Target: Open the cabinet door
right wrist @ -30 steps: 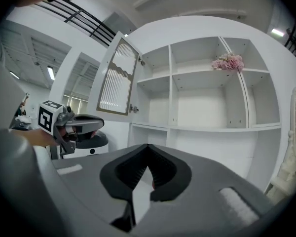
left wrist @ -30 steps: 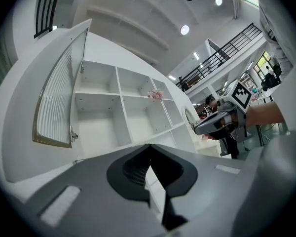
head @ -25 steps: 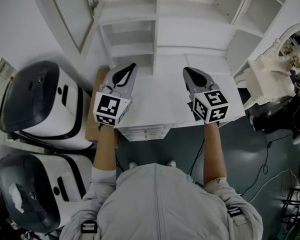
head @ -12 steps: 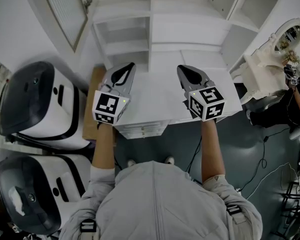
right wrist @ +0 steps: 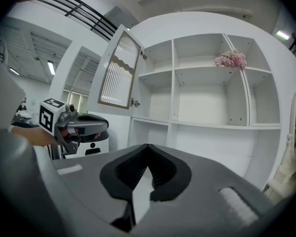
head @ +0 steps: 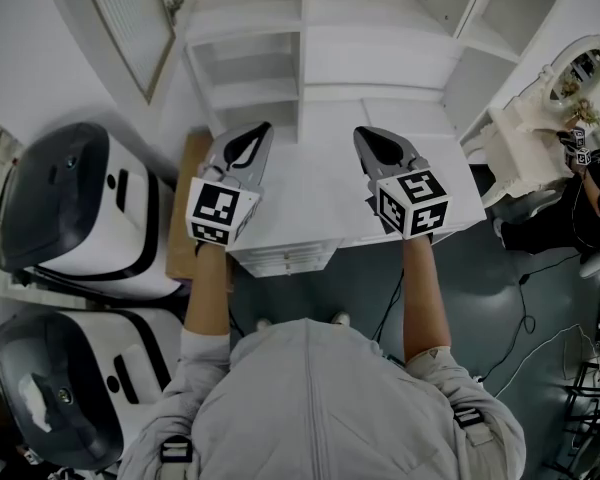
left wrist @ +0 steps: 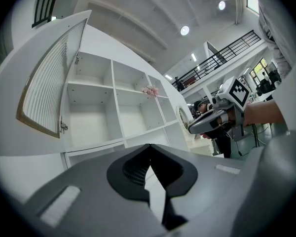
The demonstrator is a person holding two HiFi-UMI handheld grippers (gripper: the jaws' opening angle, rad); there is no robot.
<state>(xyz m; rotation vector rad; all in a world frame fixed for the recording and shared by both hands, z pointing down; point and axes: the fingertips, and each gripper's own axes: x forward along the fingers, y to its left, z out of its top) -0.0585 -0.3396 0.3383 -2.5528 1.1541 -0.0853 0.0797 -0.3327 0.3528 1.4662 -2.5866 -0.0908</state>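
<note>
Head view: we hold left gripper (head: pixel 263 131) and right gripper (head: pixel 362 134) closed, empty; door (head: pixel 130 28) at 11 o'clock stands wide. Left gripper view: door (left wrist: pixel 52 78) open at 10 o'clock. Right gripper view: door (right wrist: pixel 117 73) open at 11 o'clock; we judge opening done.

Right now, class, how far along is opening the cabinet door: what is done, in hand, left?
Done: the cabinet door stands swung wide, baring the shelves. In hand: nothing; the left gripper and right gripper are shut, empty, clear of the door. Left: apparently nothing for this door.
</note>
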